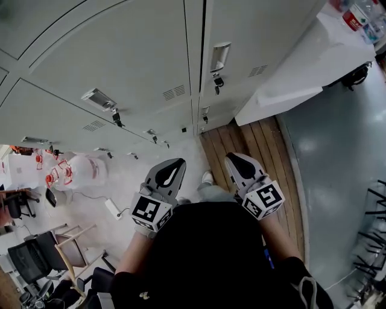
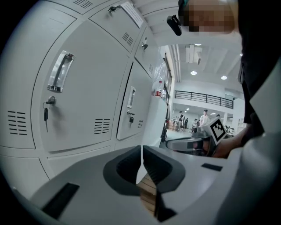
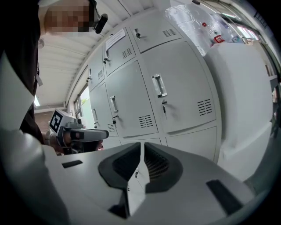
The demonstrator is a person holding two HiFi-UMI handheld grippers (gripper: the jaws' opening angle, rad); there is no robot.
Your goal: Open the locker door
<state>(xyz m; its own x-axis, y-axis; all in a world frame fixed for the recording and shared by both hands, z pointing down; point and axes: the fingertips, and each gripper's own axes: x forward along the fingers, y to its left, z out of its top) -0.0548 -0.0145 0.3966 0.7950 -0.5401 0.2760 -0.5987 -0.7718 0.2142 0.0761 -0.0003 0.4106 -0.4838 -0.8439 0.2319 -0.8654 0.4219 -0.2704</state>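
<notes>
A bank of grey lockers (image 1: 139,66) fills the top of the head view, every door closed. One door has a chrome handle (image 1: 220,57) with a key (image 1: 218,83) hanging below it; another handle (image 1: 99,98) lies further left. My left gripper (image 1: 174,165) and right gripper (image 1: 236,160) are held side by side in front of the person, short of the lockers, both shut with nothing between the jaws. In the left gripper view a door handle (image 2: 60,71) and its key (image 2: 46,112) lie beyond the shut left gripper (image 2: 141,154). In the right gripper view a handle (image 3: 159,85) stands above the shut right gripper (image 3: 141,151).
A white-draped surface (image 1: 313,66) with bottles (image 1: 356,18) abuts the lockers on the right. Wooden floor planks (image 1: 253,145) run below the lockers. Chairs (image 1: 36,253) and clutter stand at the lower left. People are visible far off in the left gripper view.
</notes>
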